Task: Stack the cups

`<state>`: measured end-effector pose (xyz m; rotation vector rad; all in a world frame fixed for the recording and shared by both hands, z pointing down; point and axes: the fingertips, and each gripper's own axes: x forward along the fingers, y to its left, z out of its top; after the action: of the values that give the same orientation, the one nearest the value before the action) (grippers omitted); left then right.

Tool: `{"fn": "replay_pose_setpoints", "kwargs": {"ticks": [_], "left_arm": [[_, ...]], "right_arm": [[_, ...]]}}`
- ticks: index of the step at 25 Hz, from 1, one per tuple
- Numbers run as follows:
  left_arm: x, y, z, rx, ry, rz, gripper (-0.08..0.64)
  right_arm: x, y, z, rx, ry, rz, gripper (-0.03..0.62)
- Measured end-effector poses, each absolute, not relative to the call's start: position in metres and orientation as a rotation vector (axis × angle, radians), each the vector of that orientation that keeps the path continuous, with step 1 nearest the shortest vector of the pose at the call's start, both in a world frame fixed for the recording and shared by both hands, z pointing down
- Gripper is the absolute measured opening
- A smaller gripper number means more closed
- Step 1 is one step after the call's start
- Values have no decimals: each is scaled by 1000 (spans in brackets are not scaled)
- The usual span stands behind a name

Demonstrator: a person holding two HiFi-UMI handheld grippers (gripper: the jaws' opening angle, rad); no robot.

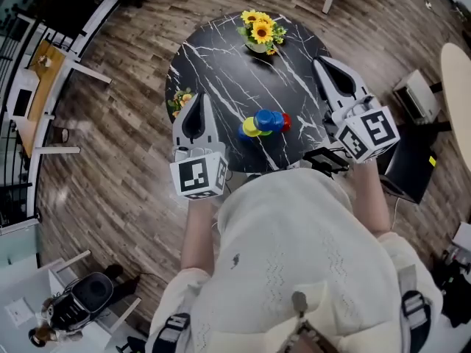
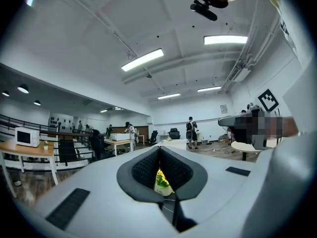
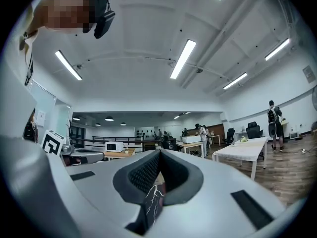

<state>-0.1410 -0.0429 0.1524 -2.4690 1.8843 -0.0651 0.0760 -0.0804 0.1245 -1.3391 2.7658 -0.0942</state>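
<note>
1. Cups (image 1: pixel 265 122): yellow, blue and red; bunched together and touching, near the front edge of the table (image 1: pixel 221 72), between the two grippers; whether any are already nested cannot be told.
2. Handling (a judgement): small, light and stiff, plastic by the look; the smooth walls are likely slippery; best pinched across the rim or upper wall, gently, lest a cup skid or tip.
3. Left gripper (image 1: pixel 197 100): jaws pressed together, nothing held; seen at the table's left edge, apart from the cups.
4. Right gripper (image 1: pixel 321 65): jaws likewise together, empty; to the right of the cups, clear of them.
5. Room: round black marbled top; the front edge is close to the cups (a nudge that way risks a fall); bare surface lies open toward the sunflower pot (image 1: pixel 260 34) at the far side.
</note>
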Motion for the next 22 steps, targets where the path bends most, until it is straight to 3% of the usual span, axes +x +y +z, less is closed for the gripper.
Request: {"fn": "replay_pose_setpoints", "kwargs": {"ticks": [22], "left_arm": [[-134, -50, 167, -2493, 1889, -119, 21]], "right_arm": [[73, -82, 135, -1324, 2829, -92, 6]]}}
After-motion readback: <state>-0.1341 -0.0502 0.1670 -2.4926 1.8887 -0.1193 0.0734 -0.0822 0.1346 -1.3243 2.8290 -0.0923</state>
